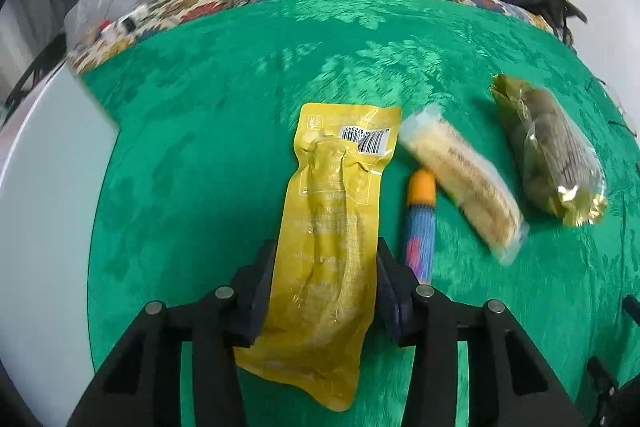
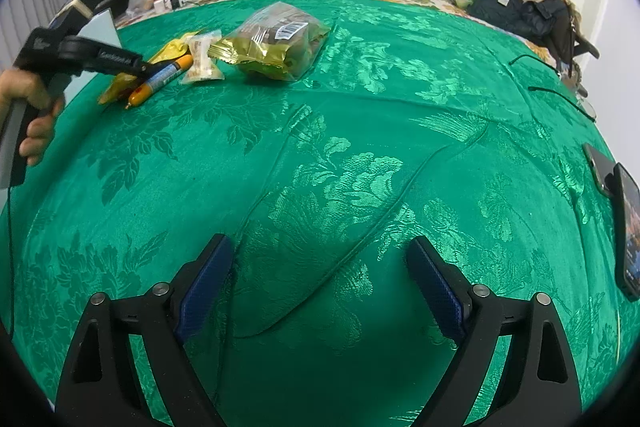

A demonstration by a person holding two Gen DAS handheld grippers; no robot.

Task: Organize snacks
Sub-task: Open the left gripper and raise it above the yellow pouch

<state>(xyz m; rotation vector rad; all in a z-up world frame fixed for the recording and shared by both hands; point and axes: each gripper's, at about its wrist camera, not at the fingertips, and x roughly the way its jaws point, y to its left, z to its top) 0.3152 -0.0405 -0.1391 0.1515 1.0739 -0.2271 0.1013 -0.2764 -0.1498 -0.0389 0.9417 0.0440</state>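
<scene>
Left gripper (image 1: 324, 291): we clamp long yellow foil pouch (image 1: 332, 227) | orange-capped tube (image 1: 420, 219) just right | right gripper (image 2: 320, 283): wide apart, empty

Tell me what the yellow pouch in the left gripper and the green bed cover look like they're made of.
Yellow pouch: likely glossy plastic film, vacuum-tight; it shines and wrinkles around the contents, with a printed barcode. Green bed cover: woven fabric with a satin-like sheen, probably jacquard; its floral pattern catches the light and it creases softly.

Left gripper (image 1: 322, 291): black frame, dark blue pads, round silver screws behind each finger.
Right gripper (image 2: 320, 285): black angular frame, ribbed blue pads, silver screws behind them.
Hand (image 2: 28, 107): bare, no sleeve visible.
</scene>
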